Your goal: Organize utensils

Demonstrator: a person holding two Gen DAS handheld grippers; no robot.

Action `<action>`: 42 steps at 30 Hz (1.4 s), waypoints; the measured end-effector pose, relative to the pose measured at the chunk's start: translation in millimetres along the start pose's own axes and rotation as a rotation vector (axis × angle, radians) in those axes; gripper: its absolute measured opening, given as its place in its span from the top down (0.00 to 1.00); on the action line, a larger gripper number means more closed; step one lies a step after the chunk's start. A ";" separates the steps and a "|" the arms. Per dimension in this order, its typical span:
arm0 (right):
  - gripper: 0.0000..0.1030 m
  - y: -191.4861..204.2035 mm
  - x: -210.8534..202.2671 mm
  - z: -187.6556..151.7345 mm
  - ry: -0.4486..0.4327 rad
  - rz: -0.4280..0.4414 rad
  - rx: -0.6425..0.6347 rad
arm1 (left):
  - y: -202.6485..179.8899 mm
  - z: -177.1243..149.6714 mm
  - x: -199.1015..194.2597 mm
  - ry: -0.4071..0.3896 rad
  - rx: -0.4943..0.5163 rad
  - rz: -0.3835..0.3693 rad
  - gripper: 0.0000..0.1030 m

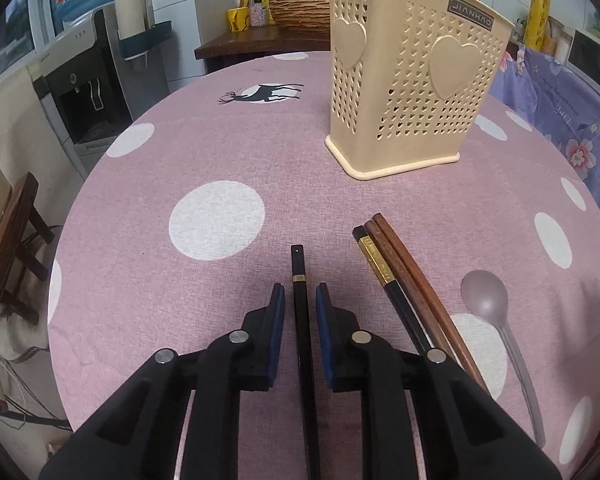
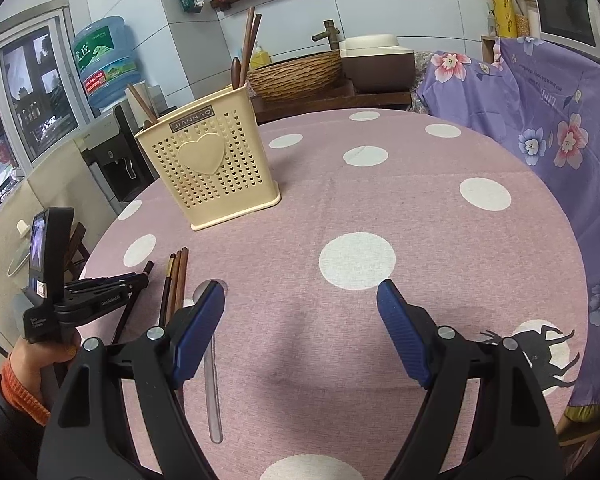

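A cream perforated utensil holder [image 1: 412,76] with heart shapes stands on the pink dotted tablecloth and holds several wooden utensils; it also shows in the right wrist view [image 2: 212,168]. My left gripper [image 1: 300,300] straddles a black chopstick [image 1: 302,320] lying on the cloth, its blue pads a little apart from it on both sides. To its right lie another black chopstick with a gold band [image 1: 384,276], two brown wooden chopsticks [image 1: 412,276] and a grey spoon [image 1: 488,300]. My right gripper [image 2: 300,304] is wide open and empty above the cloth, the spoon [image 2: 212,380] beside its left finger.
The round table [image 2: 420,220] drops off at left and front. A water dispenser [image 1: 84,92] stands at left, a wooden stool [image 1: 8,240] below it. A purple floral cloth [image 2: 540,120] covers furniture at right. A wooden counter with a basket [image 1: 300,12] lies behind.
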State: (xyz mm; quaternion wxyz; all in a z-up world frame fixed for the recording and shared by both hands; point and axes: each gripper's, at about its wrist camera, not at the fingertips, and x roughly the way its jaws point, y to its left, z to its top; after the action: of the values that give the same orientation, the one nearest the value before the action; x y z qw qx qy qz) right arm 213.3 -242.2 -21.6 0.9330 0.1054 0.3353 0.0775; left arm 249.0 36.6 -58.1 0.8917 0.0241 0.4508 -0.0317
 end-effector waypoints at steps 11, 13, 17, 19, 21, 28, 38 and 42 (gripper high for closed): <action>0.24 -0.8 -1.9 -2.3 0.002 -0.003 0.006 | 6.4 0.7 -0.4 -0.010 -0.050 -0.031 0.92; 0.24 -1.3 -2.1 -2.9 0.004 -0.003 0.009 | 7.7 1.0 -2.4 -0.016 -0.057 -0.038 0.92; 0.24 -1.8 -3.6 -3.6 0.001 -0.004 0.007 | 11.1 3.4 -17.7 -0.053 -0.073 -0.053 0.92; 0.24 -2.0 -4.0 -3.6 -0.001 -0.003 0.008 | 15.0 5.9 -31.8 -0.081 -0.092 -0.076 0.92; 0.24 -1.8 -3.5 -4.1 0.001 -0.001 0.007 | 18.7 8.9 -49.4 -0.118 -0.108 -0.094 0.92; 0.24 0.1 -5.0 -4.6 0.000 0.012 0.008 | 26.0 14.8 -126.8 -0.289 -0.128 -0.145 0.92; 0.24 3.7 -9.4 -6.1 -0.009 0.031 0.002 | 27.5 28.0 -161.9 -0.397 -0.147 -0.170 0.92; 0.24 2.1 -13.2 -5.1 -0.019 0.026 0.003 | 29.8 35.1 -164.3 -0.403 -0.147 -0.183 0.92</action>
State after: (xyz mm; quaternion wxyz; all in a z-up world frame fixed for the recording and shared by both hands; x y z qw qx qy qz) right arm 199.8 -242.2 -16.9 0.9349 0.1118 0.3251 0.0879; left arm 182.3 69.5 95.4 0.9565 -0.0887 0.2651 -0.0836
